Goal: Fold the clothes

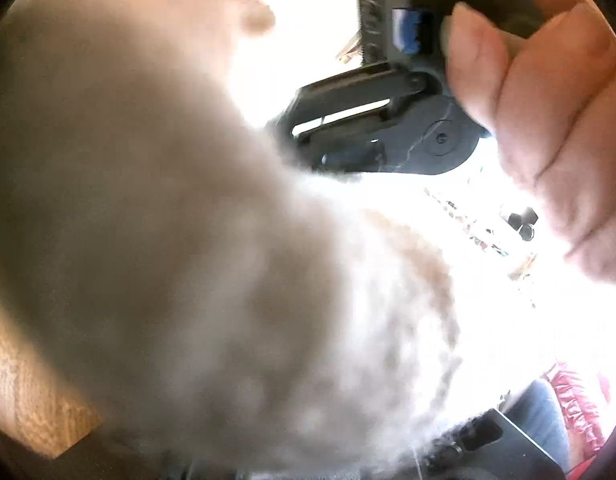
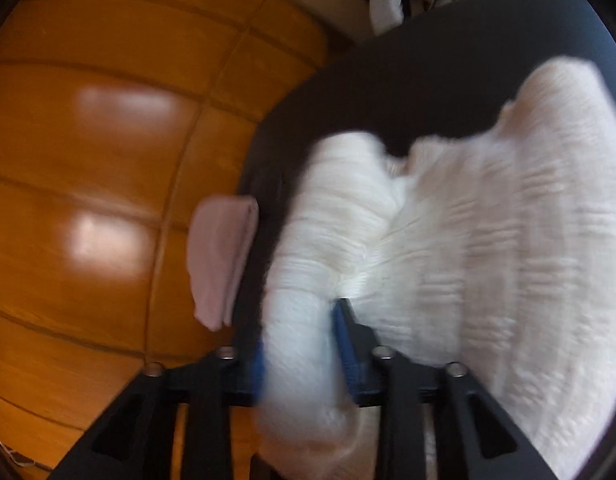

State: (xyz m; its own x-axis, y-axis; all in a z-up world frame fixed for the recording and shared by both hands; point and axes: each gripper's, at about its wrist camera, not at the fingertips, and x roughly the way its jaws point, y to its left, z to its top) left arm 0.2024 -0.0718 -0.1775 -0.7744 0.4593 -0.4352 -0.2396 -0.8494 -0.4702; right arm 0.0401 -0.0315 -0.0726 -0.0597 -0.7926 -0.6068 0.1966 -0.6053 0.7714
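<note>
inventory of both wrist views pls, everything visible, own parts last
knit garment: 1, white, spread on the dark surface; a bunched fold lies between the right gripper's pads; up close and blurred, it fills the left wrist view
dark surface: 1, black, under the garment
pink cloth: 1, pale pink, folded, at the surface's edge beside the garment
wood floor: orange-brown boards, beyond the surface
red fabric: 1, red, lower right of left wrist view, kind unclear
right gripper: 1, black, blue pads, fold between them
left gripper: own fingers hidden behind the garment
hand: 1, on the right gripper's body
</note>
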